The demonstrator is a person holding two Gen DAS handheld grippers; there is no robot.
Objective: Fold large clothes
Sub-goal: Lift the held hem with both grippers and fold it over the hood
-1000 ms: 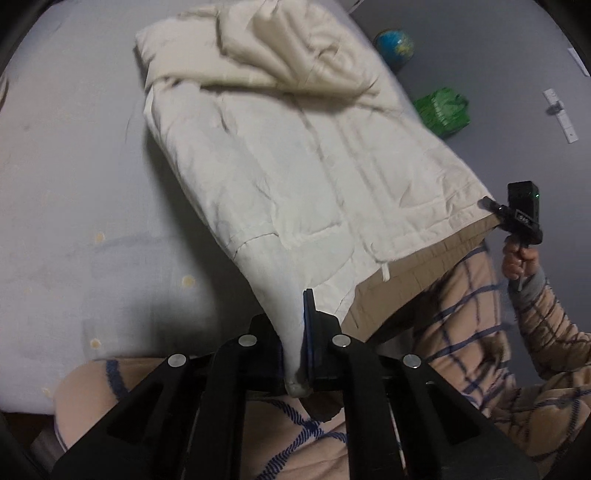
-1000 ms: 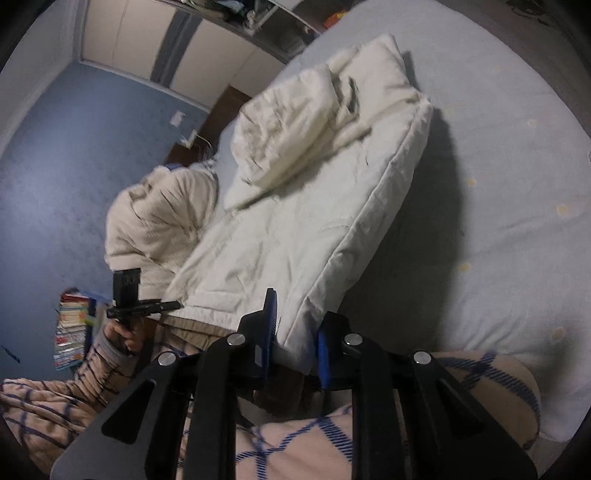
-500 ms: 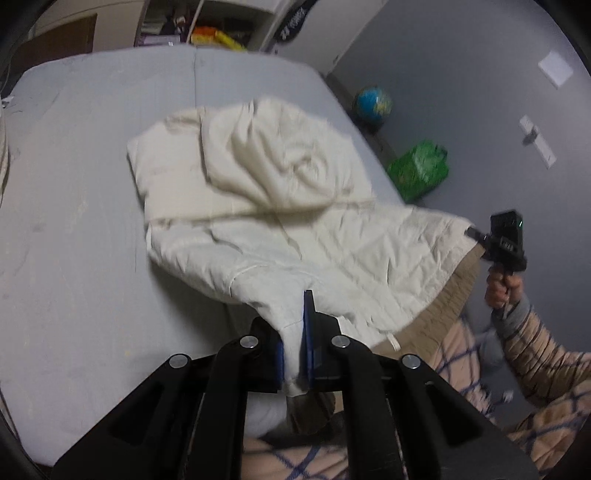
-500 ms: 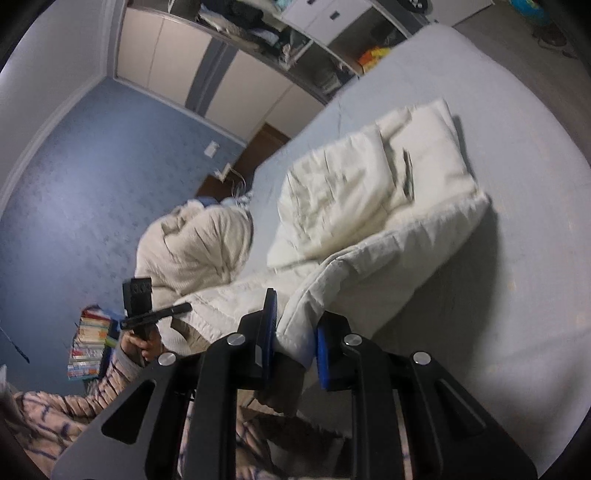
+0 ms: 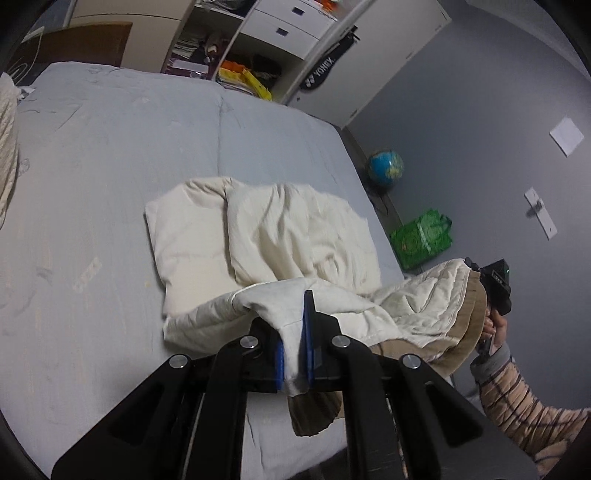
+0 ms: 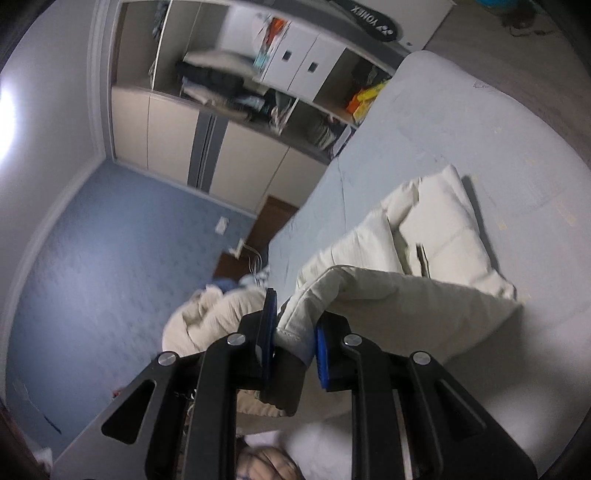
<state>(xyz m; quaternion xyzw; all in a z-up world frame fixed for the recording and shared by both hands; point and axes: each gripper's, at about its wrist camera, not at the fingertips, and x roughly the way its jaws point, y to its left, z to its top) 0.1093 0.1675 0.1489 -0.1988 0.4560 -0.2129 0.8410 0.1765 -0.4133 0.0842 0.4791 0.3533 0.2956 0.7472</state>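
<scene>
Cream quilted fabric is what we pinch in both tools, our left gripper [image 5: 294, 341] and right gripper [image 6: 294, 341] each clamped on a hem corner of the padded coat [image 5: 266, 236], which lies half-folded on the grey bed [image 5: 92, 155].

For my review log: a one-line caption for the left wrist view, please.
Left gripper clamps a hem corner of the cream padded coat, lifted over the grey bed.

the only word i can read is "yonex", in white letters on a black racket bag [image 5: 325, 68] hanging by the wardrobe; my right view shows it [image 6: 373, 20] too.
</scene>
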